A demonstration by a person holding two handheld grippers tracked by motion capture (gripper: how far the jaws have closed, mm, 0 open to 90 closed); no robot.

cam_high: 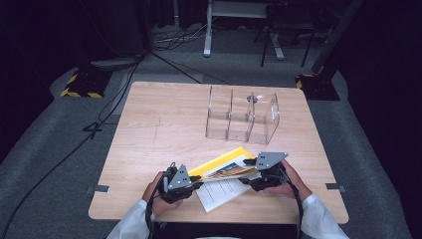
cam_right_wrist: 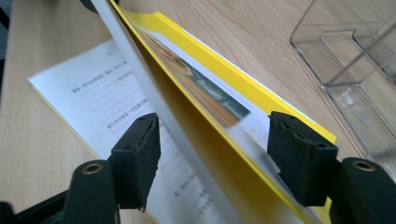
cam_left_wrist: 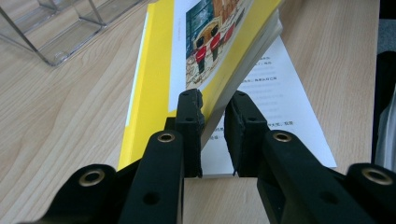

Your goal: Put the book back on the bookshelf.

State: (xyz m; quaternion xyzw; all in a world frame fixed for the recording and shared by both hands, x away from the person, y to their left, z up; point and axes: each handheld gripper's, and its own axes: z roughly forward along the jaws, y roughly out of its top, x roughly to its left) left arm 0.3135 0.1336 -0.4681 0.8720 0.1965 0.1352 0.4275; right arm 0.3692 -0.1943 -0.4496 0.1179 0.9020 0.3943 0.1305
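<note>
book (cam_high: pixel 226 164) sits tilted at the near edge of the table (cam_high: pixel 149 134), yellow cover up, over a printed white sheet (cam_high: pixel 221 191). your left claw (cam_left_wrist: pixel 212 105) is clamped on the book's lower corner. your right claw (cam_right_wrist: pixel 212 135) stands wide, jaws either side of the book's far end, pads not pressing. clear organizer (cam_high: pixel 242 117) stands farther back.

Pale wood counter (cam_high: pixel 149 129), clear three-slot organiser (cam_high: pixel 242 116) standing toward its far side, printed white sheet (cam_high: pixel 222 192) flat near the front edge
</note>
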